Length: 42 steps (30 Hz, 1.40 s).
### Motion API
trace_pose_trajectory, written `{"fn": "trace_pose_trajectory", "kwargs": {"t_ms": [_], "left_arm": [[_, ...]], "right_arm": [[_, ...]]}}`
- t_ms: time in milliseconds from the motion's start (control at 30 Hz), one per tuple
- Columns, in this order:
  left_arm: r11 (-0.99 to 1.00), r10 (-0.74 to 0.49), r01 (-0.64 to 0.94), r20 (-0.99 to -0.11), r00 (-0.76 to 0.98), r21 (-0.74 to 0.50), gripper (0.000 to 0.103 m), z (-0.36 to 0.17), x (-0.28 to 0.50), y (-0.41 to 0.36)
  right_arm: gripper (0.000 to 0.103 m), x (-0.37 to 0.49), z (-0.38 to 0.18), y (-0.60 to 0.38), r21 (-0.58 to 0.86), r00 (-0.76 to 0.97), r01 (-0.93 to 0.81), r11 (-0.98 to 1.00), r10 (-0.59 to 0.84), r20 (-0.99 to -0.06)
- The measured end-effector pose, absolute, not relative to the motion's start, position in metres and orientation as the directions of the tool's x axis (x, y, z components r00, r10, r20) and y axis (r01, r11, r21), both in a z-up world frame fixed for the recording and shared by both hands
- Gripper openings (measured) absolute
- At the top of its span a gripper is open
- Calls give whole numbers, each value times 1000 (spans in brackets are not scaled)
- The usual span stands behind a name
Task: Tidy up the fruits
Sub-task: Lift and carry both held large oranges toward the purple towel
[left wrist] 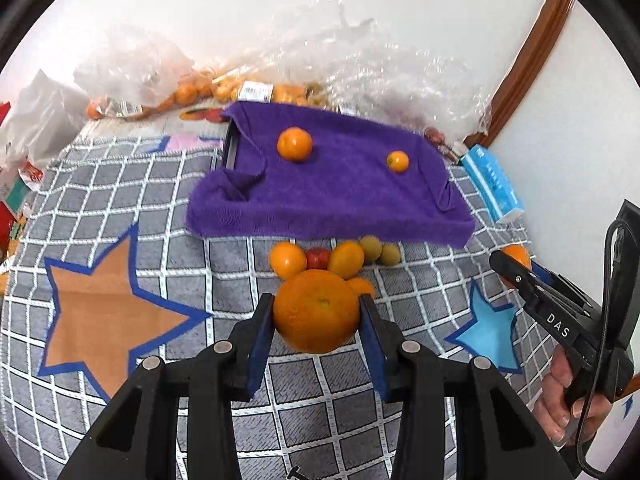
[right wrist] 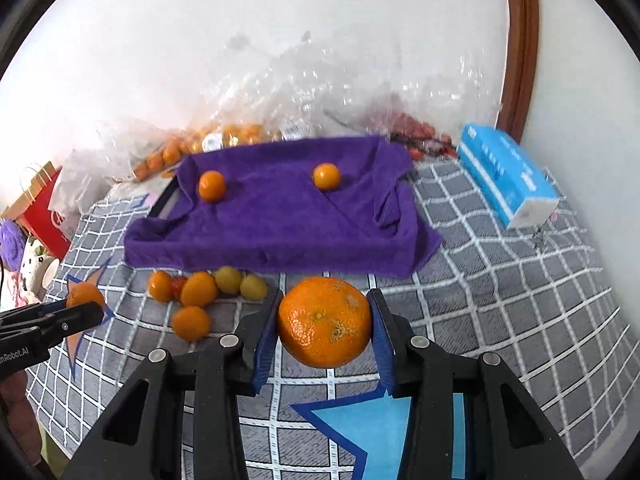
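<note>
Left wrist: left gripper (left wrist: 317, 312) pinches an orange (left wrist: 316, 310) clear of the checked cloth (left wrist: 120, 200); right gripper (right wrist: 324, 322) likewise pinches a mandarin (right wrist: 325, 322).

White wall (right wrist: 280, 20) w/ brown wood trim (right wrist: 520, 40); bright light.

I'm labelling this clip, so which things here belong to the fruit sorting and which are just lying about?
Job:
- orange in left claw
- orange in right claw
- purple towel with two oranges
- loose fruit pile

Lying about:
- blue tissue pack
- red paper bag
- checked cloth
</note>
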<state>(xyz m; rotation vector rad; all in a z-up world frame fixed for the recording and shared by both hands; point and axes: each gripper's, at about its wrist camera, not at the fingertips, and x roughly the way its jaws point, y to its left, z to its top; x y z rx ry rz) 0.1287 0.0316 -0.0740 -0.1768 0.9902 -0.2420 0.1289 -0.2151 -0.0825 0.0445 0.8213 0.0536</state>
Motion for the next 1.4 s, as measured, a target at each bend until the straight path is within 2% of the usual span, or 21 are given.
{"fn": "trace_pose_trajectory", "kwargs": {"t_ms": [567,1400], "left_arm": [[962,-272,150,-774,572,-228,39,-35,143,28],[966,-256,139,-751,609,-217,39,-13,171,29]], "right_arm": [[42,138,-40,-209,43,726,-22,999,45,-686],[42,166,-24,-211,53,742,-37,998,63,-668]]}}
